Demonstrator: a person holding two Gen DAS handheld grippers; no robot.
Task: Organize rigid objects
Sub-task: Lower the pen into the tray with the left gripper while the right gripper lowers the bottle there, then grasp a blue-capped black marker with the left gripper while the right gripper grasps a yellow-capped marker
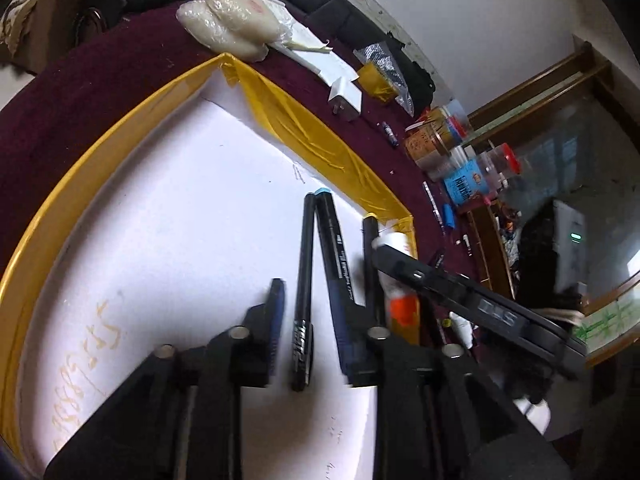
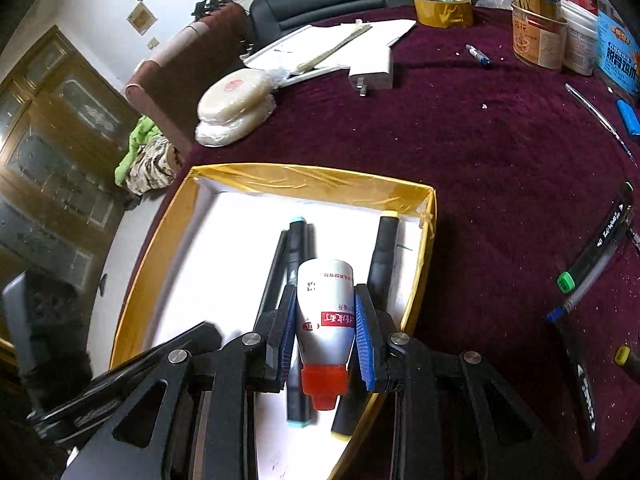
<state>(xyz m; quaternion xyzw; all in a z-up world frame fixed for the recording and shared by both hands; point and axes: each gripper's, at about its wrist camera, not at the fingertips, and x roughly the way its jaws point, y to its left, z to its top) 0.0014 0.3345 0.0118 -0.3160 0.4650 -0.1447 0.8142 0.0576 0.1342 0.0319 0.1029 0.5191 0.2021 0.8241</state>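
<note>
Right gripper (image 2: 325, 330) over the yellow-edged box (image 2: 312, 178), fingers clamped on a white bottle (image 2: 326, 300).
Left gripper (image 1: 308, 332) fingers slightly apart, holding nothing; thin black pen (image 1: 303, 292) lies between them on the box floor beside two markers.

Box (image 2: 120, 320) left clear; pens (image 2: 298, 248) prob. crowding right.

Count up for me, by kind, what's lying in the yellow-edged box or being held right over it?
Thick markers: 2 (teal-capped marker, yellow-capped marker)
Thin black pen: 1
White bottle: 1, gripped by the right tool over the yellow-edged box
Total: 4
</note>
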